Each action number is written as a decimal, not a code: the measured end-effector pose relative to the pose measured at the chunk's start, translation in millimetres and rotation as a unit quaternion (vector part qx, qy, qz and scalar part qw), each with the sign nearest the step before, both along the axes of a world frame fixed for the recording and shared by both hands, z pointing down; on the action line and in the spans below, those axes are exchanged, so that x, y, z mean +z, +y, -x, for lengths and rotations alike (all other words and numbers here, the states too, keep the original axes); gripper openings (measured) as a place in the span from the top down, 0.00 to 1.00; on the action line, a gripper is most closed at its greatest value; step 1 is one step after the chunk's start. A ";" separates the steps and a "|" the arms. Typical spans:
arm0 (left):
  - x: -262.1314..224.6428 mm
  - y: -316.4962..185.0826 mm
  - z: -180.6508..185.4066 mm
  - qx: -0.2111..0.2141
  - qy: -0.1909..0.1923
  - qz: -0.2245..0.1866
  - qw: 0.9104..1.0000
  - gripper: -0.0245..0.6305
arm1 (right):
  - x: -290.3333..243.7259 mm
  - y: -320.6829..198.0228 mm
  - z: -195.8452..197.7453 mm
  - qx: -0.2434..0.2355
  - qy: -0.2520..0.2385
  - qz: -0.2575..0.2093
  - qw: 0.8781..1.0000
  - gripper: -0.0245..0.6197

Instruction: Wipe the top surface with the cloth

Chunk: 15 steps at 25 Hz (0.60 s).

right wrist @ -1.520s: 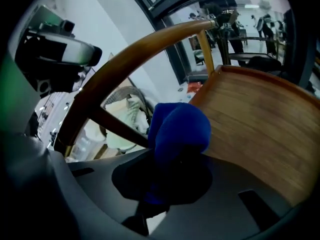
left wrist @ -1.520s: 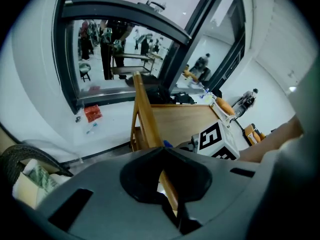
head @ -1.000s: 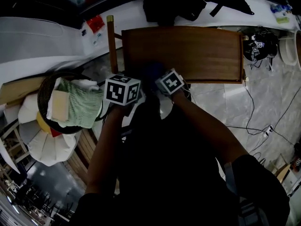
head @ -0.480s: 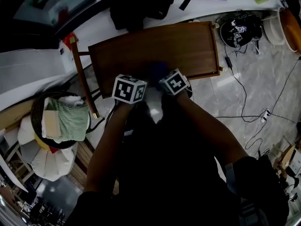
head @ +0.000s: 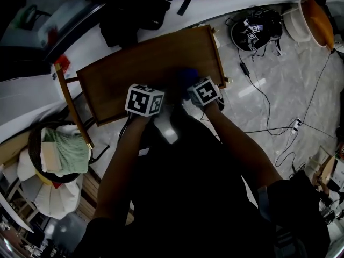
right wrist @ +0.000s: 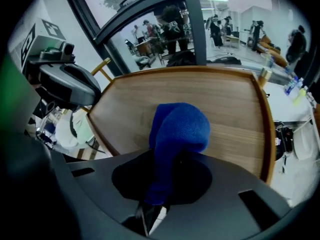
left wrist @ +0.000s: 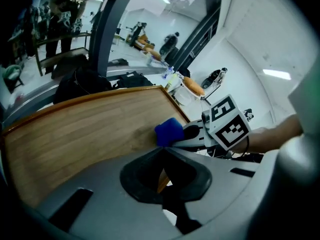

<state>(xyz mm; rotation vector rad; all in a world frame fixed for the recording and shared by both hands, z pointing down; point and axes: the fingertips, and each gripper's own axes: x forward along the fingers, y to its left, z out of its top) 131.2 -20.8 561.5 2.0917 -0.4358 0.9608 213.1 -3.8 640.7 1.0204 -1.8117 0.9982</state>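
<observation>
A brown wooden table top (head: 140, 71) lies ahead of me, also seen in the left gripper view (left wrist: 85, 129) and the right gripper view (right wrist: 225, 101). My right gripper (right wrist: 169, 160) is shut on a blue cloth (right wrist: 179, 126), which bulges out in front of the jaws over the table's near part. From the head view the cloth (head: 186, 76) is a dark blue lump just beyond the right marker cube (head: 204, 92). My left gripper (left wrist: 163, 150) has its jaws together with nothing in them, beside the cloth (left wrist: 169, 131); its cube (head: 144, 100) sits close to the left.
A round basket (head: 37, 133) with a green cloth (head: 67, 149) stands on the floor at the lower left. A wooden post (head: 72, 106) rises at the table's left end. Cables (head: 269, 109) run over the floor at right. A black bag (head: 131, 7) lies beyond the table.
The head view has swung, so the table and the basket have slid left and turned in the picture. Both grippers stay side by side at the table's near edge, the cloth still held.
</observation>
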 end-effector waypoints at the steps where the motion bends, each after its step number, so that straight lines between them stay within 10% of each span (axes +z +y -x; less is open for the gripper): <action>1: -2.1 -2.7 -3.8 -0.003 0.001 -0.003 1.000 0.95 | -0.6 2.0 -14.1 0.007 0.009 0.003 1.000 0.87; 15: -44.3 -56.4 37.1 -0.096 0.007 -0.054 0.994 0.95 | -10.2 3.4 -111.4 0.080 0.088 0.007 0.993 0.87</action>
